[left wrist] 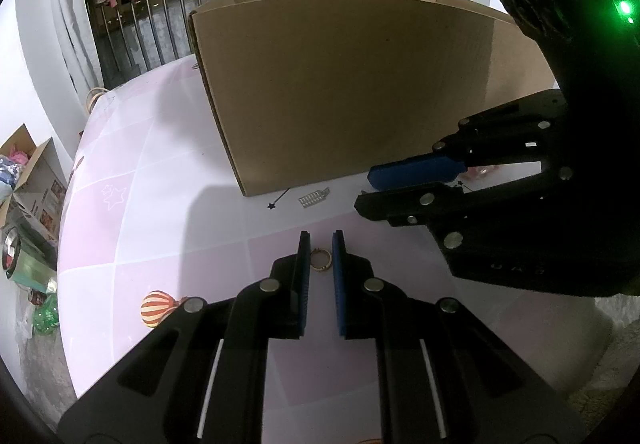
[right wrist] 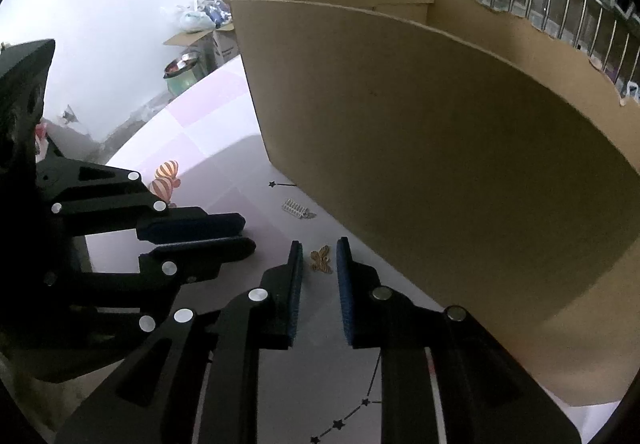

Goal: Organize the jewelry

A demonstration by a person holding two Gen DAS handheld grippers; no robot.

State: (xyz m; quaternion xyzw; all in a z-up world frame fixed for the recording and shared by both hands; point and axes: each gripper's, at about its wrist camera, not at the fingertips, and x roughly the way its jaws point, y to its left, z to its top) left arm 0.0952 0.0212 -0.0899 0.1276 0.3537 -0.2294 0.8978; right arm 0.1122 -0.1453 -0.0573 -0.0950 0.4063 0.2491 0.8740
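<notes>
A small gold ring (left wrist: 321, 259) sits between the blue pads of my left gripper (left wrist: 321, 242), which is shut on it just above the pink-and-white tablecloth (left wrist: 160, 203). In the right wrist view a gold butterfly piece (right wrist: 321, 260) lies flat on the cloth between the fingers of my right gripper (right wrist: 320, 244). That gripper is open, with a gap on both sides of the butterfly. A small silver comb-shaped piece (left wrist: 314, 197) (right wrist: 298, 208) lies near the foot of the cardboard box (left wrist: 360, 83) (right wrist: 440, 143). Each gripper shows in the other's view: the right gripper (left wrist: 364, 191) and the left gripper (right wrist: 250, 234).
The tall open cardboard box stands just beyond both grippers and hides the far table. The cloth has printed stars (left wrist: 273, 205) and striped balloons (left wrist: 158, 308). The table edge runs down the left; boxes and a metal bowl (left wrist: 12, 248) sit on the floor there. A railing (left wrist: 160, 3) stands behind.
</notes>
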